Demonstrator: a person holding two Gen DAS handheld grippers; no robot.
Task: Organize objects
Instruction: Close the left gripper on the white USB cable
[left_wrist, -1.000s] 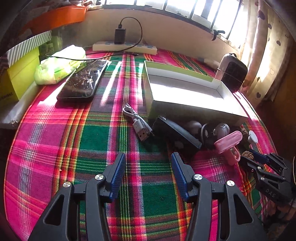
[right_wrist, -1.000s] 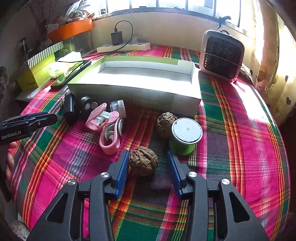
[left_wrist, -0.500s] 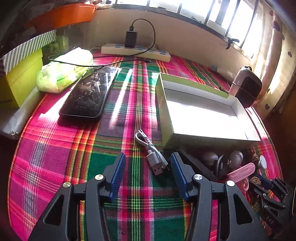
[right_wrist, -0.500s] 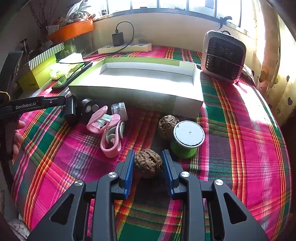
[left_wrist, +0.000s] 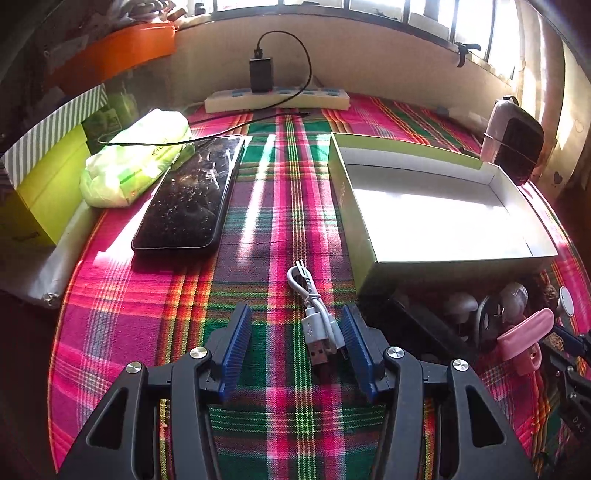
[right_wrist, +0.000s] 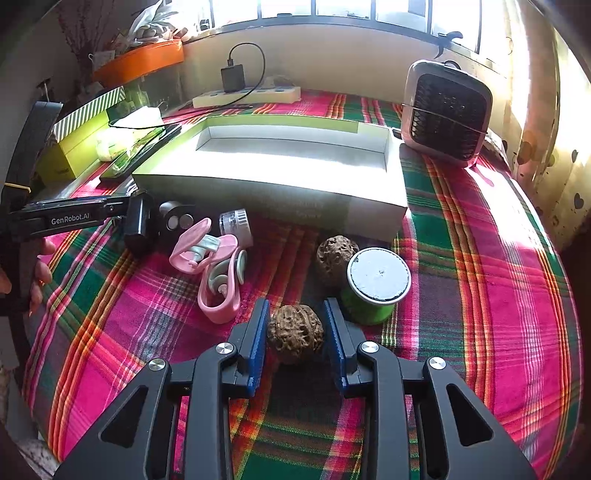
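In the right wrist view my right gripper is shut on a brown walnut that rests on the plaid cloth, both blue pads touching its sides. A second walnut and a green spool with a white top sit just beyond. The open white and green box lies behind them. In the left wrist view my left gripper is open over the cloth. A coiled white USB cable lies between its fingers, close to the right pad. The box is to the right.
Pink clips, a small clear jar and black gadgets crowd the box's near left corner. A black phone and a tissue pack lie left. A small fan and a power strip stand at the back.
The right jaws closed from either side of the walnut onto it. The left gripper moved forward, so the USB cable now lies between its fingers.
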